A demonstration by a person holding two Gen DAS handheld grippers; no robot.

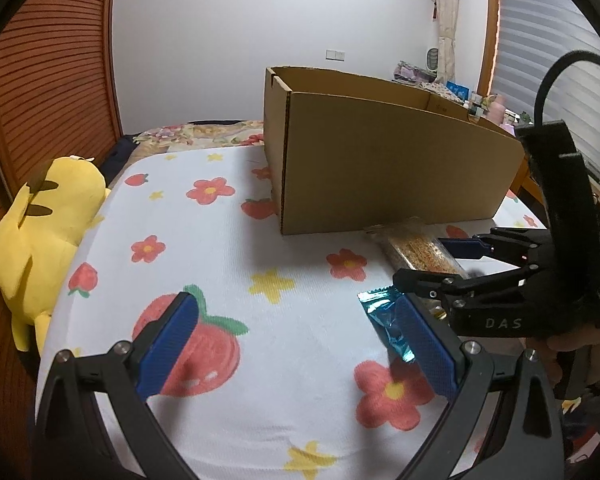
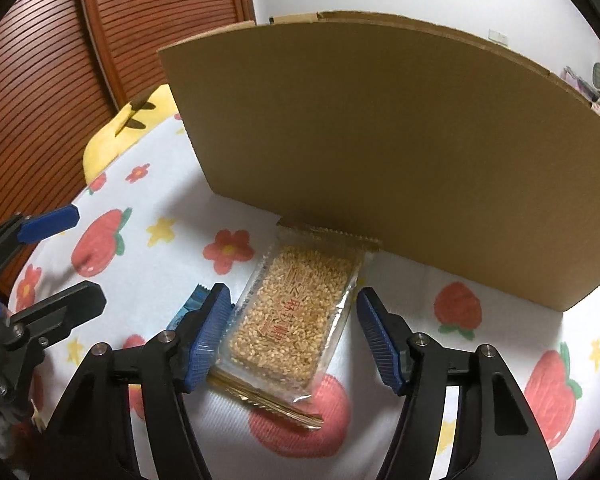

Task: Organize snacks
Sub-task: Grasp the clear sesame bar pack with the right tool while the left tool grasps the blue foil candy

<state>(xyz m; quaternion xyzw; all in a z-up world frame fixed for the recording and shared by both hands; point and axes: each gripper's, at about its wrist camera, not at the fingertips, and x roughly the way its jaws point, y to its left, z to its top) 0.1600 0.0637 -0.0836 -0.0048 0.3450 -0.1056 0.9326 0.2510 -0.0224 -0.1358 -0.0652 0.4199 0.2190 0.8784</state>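
A clear packet of golden rice cracker (image 2: 300, 312) lies on the flowered cloth just in front of an open cardboard box (image 2: 400, 152). My right gripper (image 2: 294, 336) is open, its blue pads on either side of the packet, not touching it. A blue foil snack (image 1: 384, 320) lies beside the packet, left of it, partly hidden behind my left gripper's right finger. My left gripper (image 1: 300, 344) is open and empty above the cloth. In the left wrist view the box (image 1: 380, 168) stands ahead, with the cracker packet (image 1: 416, 252) and the right gripper (image 1: 440, 272) at its base.
A yellow plush toy (image 1: 40, 240) lies at the left edge of the cloth-covered surface (image 1: 228, 264). A slatted wooden wall (image 1: 52, 80) stands on the left. A shelf with clutter (image 1: 460, 92) and a window blind are behind the box.
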